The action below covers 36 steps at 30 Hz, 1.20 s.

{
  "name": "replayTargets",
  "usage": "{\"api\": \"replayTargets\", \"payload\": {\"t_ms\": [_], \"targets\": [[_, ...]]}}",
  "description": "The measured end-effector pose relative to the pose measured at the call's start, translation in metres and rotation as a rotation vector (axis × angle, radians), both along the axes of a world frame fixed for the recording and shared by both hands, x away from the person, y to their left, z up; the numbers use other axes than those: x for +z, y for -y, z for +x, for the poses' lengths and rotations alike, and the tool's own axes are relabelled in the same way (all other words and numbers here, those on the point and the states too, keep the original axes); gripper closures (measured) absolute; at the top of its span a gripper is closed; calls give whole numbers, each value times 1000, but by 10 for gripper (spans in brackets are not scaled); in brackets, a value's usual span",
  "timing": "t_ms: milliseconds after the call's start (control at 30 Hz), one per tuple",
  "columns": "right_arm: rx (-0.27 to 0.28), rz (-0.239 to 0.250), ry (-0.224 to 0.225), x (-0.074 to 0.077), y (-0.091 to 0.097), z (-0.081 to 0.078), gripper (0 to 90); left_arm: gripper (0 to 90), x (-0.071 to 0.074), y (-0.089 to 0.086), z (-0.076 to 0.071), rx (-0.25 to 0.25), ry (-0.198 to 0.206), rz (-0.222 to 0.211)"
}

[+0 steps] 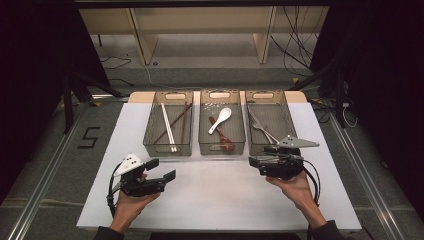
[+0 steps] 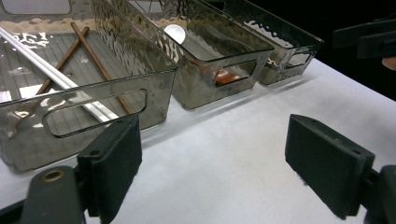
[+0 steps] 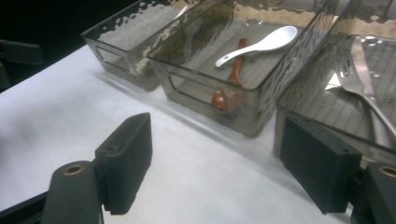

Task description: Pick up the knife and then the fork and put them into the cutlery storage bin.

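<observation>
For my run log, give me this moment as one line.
left gripper: open, empty | right gripper: open, empty, near fork bin | forks in bin | table

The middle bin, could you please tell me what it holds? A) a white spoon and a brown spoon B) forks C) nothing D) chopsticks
A: in the high view the middle bin holds a white spoon lying across a brown spoon; the chopsticks lie in the left bin and the forks in the right one.
</observation>
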State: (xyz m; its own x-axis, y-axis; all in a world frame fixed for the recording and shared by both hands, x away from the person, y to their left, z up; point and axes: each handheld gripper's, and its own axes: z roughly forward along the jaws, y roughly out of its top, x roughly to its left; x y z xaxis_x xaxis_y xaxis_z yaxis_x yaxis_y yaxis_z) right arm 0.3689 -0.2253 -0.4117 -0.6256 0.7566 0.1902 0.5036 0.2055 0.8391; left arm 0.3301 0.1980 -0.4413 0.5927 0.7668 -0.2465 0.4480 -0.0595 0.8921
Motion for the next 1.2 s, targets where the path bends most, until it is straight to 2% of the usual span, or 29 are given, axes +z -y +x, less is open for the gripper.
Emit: {"api": "replayTargets", "payload": {"t_ms": [533,600,1033,1200], "targets": [[10,-6,6,-18,3,-36,206,184,1,1,0,-6,8,1],[12,-17,11,-19,4,-39,206,184,1,1,-1,-8,11,0],[5,0,2,-28,6,-53,197,183,1,-1,-2,-21,18,0],[4,3,17,-29,8,-56,186,181,1,0,-3,-28,15,-2]]}}
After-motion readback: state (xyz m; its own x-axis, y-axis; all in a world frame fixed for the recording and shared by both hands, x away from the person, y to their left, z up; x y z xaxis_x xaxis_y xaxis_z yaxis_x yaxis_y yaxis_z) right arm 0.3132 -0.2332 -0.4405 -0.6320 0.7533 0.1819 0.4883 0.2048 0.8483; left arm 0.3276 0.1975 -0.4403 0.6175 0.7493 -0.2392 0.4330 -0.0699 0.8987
